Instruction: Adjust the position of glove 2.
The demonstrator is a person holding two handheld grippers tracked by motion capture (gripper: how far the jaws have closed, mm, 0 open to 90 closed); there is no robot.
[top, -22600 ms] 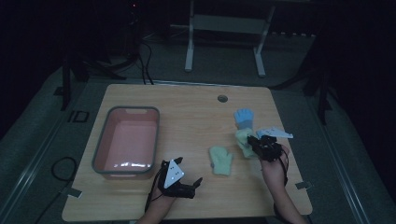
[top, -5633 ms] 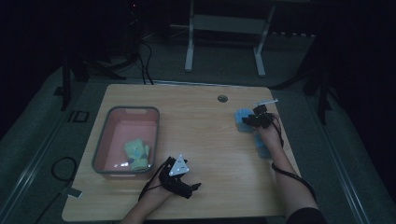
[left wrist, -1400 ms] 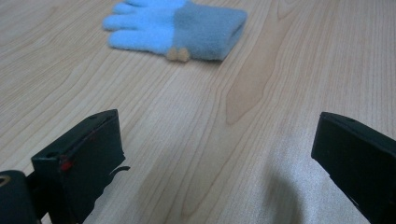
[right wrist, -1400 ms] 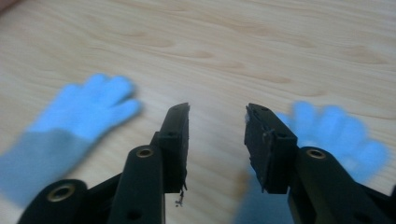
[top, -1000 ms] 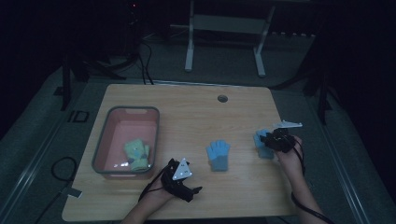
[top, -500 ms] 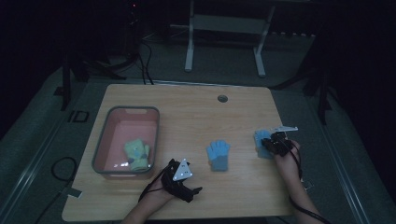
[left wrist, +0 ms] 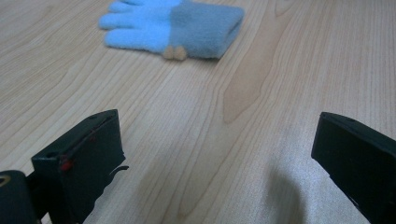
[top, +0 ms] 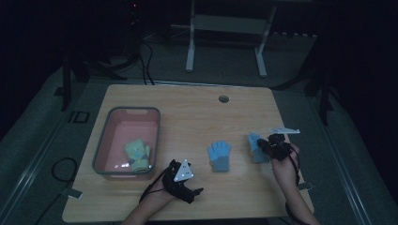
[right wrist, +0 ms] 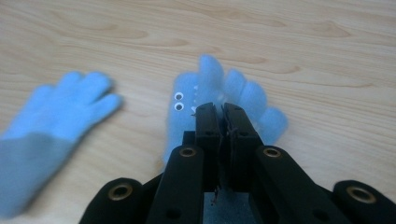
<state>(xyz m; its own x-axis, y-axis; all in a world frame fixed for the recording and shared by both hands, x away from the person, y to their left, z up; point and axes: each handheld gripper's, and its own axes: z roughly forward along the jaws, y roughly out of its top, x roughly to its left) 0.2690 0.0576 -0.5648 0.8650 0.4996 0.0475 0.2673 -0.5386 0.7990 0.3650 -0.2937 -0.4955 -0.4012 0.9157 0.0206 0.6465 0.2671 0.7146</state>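
On the light wooden table [top: 187,117], the right gripper [right wrist: 220,112] has its jaws pressed together on a fuzzy light-blue glove with small googly eyes [right wrist: 210,100], which lies near the table's right edge under the person's right hand [top: 281,161]. Just beside it, toward the middle, a second light-blue glove with a grey-blue cuff [top: 219,156] lies flat, fingers pointing away from the person. The left gripper [left wrist: 219,154] rests low over bare wood at the near edge, jaws spread wide and holding nothing. A pink rectangular plastic bin with a grey rim [top: 112,122] sits at the left, with a pale green-yellow glove [top: 136,155] inside it.
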